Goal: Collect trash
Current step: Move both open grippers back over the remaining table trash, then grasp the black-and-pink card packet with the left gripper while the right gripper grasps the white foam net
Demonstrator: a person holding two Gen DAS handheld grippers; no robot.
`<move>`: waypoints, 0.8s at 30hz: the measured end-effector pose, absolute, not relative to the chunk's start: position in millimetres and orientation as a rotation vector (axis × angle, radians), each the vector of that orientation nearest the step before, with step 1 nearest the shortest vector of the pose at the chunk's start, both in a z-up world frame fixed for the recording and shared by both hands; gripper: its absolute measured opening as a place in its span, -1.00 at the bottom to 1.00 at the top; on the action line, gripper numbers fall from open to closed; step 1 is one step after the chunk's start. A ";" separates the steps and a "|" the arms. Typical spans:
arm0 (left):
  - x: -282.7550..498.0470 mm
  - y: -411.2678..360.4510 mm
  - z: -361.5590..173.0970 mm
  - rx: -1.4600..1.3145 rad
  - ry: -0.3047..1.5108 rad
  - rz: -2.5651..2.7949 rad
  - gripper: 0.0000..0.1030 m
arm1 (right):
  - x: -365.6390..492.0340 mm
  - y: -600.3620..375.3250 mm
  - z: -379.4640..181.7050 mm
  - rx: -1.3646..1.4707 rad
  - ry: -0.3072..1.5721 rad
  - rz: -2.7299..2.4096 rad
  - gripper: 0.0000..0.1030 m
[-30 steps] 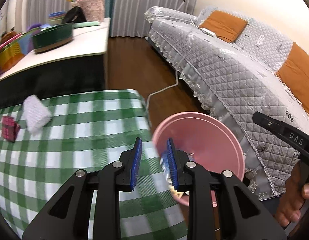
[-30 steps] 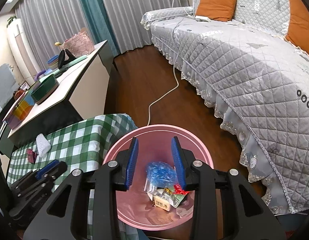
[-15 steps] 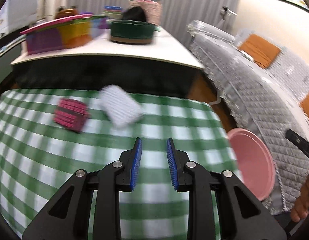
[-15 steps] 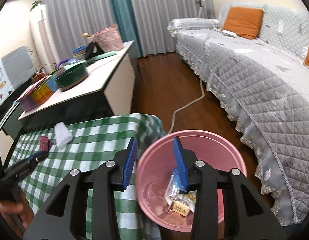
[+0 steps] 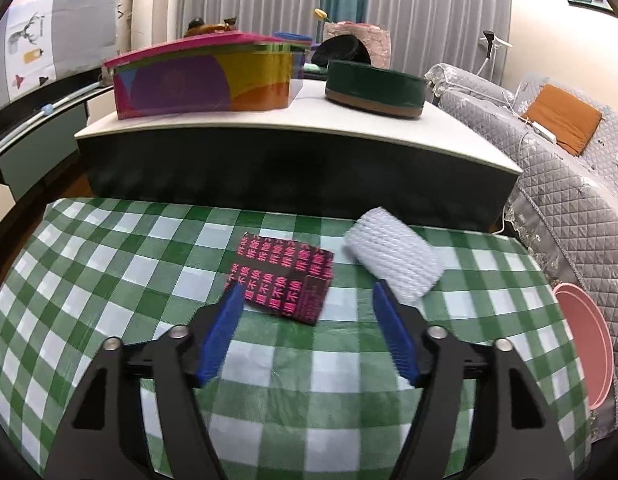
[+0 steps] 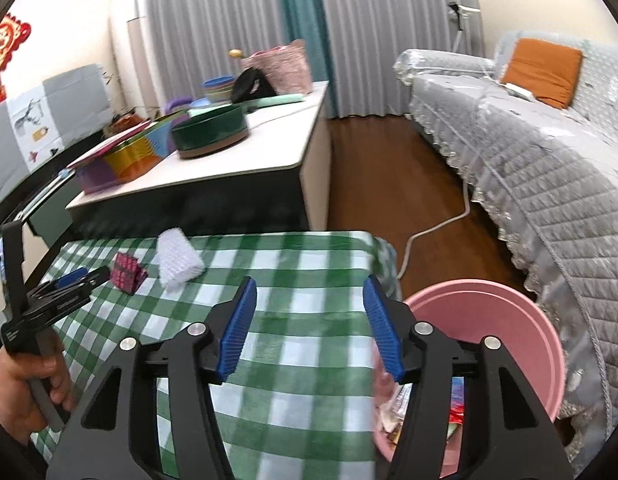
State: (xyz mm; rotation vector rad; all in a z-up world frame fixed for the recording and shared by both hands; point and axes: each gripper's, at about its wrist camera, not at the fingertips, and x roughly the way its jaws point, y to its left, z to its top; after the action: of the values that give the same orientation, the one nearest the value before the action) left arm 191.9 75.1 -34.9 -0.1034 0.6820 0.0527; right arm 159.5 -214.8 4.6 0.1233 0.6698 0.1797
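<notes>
On the checked cloth (image 5: 109, 280), both spread claws, left (image 5: 305, 300) and right (image 6: 307, 292), hold nothing; bin (image 6: 509, 320) contents half-hidden.

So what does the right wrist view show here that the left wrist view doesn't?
Only the right wrist view shows the wrappers inside the pink bin, the hand holding the left gripper, and the right gripper, jaws open. Only the left wrist view shows the left gripper's open jaws straddling the near end of the black and pink box. Both show that box, the white bubble-wrap roll and the green checked tablecloth.
</notes>
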 end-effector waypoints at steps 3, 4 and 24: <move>200.7 81.3 -44.1 -0.093 0.709 0.056 0.45 | 165.2 -199.9 -1.1 0.114 0.688 0.217 0.31; 202.9 83.9 -46.7 -0.094 0.715 0.057 0.52 | 167.8 -194.6 -3.6 0.108 0.697 0.231 0.36; 254.4 108.5 -65.0 -0.126 0.846 0.016 0.77 | 283.1 -82.3 -44.5 0.036 0.868 0.437 0.54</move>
State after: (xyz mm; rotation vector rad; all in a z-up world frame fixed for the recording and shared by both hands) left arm 254.5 108.5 -65.0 -0.1264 0.8456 0.0156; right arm 283.1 -82.3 -44.5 0.0356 0.8679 0.4367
